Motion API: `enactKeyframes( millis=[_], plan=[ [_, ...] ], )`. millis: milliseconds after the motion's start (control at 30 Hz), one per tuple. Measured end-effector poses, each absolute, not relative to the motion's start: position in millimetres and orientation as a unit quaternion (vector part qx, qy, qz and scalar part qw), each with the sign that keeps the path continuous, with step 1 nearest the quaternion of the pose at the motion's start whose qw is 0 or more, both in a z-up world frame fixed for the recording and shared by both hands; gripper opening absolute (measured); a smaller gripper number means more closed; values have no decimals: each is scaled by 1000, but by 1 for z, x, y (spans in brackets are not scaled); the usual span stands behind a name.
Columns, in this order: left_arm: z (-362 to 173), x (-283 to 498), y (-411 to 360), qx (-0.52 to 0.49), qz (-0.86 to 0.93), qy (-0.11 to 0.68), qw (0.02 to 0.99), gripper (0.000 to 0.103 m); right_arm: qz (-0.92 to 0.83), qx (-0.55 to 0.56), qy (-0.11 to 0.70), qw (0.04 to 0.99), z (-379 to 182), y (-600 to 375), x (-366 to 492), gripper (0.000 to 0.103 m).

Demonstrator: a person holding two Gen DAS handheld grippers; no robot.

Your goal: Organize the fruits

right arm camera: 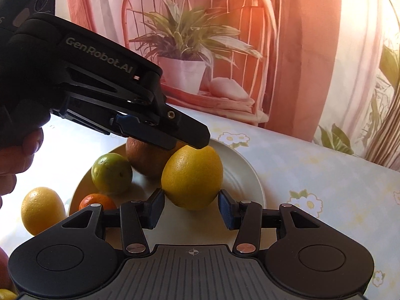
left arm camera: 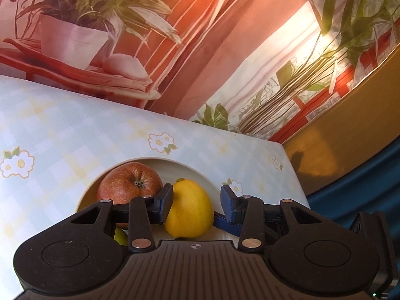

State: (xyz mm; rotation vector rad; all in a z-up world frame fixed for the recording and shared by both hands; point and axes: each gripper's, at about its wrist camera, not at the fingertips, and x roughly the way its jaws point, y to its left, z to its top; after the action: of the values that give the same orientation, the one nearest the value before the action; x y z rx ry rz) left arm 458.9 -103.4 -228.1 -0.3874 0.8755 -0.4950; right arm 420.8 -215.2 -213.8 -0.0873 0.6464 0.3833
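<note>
Plate (right arm camera: 250, 175): white, on the desk (right arm camera: 325, 175), which wears a pale checked cloth with flowers.
Fruit on plate: yellow lemon (right arm camera: 192, 175) at centre; red apple (left arm camera: 128, 183) at its 10 o'clock, touching it; green lime (right arm camera: 111, 172) at 9 o'clock; small orange mandarin (right arm camera: 96, 201) at 8 o'clock by the rim.
Fruit off plate: second lemon (right arm camera: 42, 210) on the cloth, just beside the rim at 9 o'clock.
Left hand-held gripper (left arm camera: 196, 206): over the plate, jaws apart around the yellow lemon; left pad against the peel, right pad clear of it, so released.
Right hand-held gripper (right arm camera: 191, 211): low before the same lemon, jaws apart, pads short of the fruit, empty.
Hand (right arm camera: 15, 157): fingers wrapped on the left grip, 9 o'clock in the right wrist view.
Backdrop: curtain (right arm camera: 300, 50) printed with potted plants and a chair.
</note>
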Motion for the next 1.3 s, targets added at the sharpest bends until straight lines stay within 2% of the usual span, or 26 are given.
enactKeyframes(
  millis=[333,467,633,1300],
  plan=[
    [-205,438,-78,-174,-222,379,881,43,154,-76,312,935,-209,-206,440,43],
    [-199,429,-72,-160,-215,370,890,43,132,-83,304,940,-208,-204,437,51],
    [-194,415,-65,-151,-206,361,897,43,120,-81,306,941,-206,-207,427,51],
    [-183,315,-23,-28,-138,305,942,44,120,-13,239,964,-190,-181,306,51]
  ],
)
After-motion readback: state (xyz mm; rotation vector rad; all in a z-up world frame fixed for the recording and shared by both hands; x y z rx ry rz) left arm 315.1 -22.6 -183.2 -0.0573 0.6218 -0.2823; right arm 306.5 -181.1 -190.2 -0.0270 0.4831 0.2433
